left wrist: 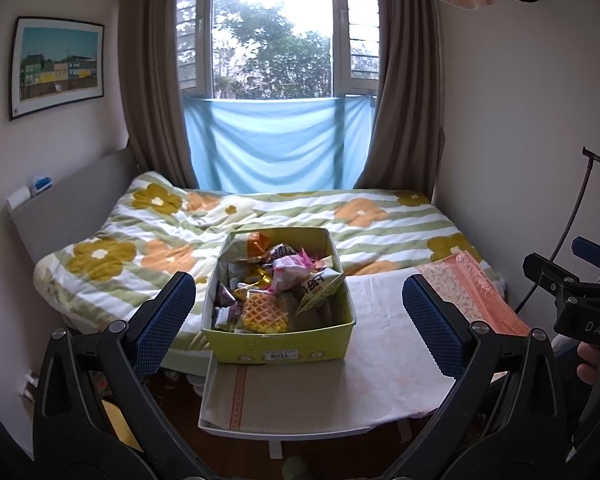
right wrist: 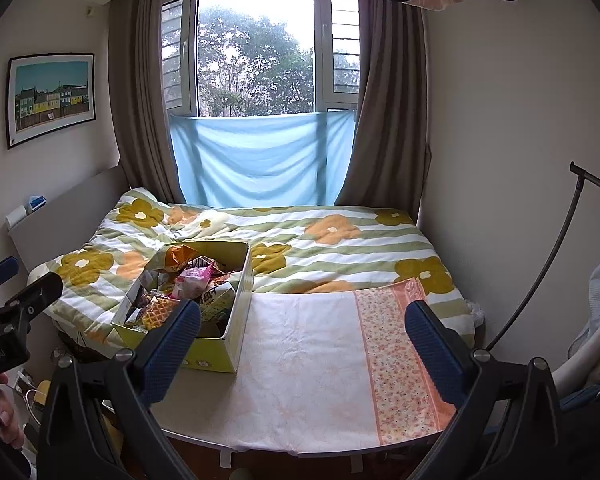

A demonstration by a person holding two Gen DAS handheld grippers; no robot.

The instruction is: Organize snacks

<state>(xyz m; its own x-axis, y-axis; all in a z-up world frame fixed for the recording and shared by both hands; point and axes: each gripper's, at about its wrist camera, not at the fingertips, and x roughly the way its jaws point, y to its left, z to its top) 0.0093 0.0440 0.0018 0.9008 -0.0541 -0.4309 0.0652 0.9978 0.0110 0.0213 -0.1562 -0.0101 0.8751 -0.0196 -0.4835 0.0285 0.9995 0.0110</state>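
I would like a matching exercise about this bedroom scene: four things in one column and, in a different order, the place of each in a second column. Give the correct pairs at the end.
Things:
1. snack box
2. framed picture
3. blue cloth
4. waffle snack

Places:
A. hanging below the window
B. inside the box, near its front wall
C. on the cloth-covered table, at its left side
D. on the left wall

Pairs: 1-C, 2-D, 3-A, 4-B
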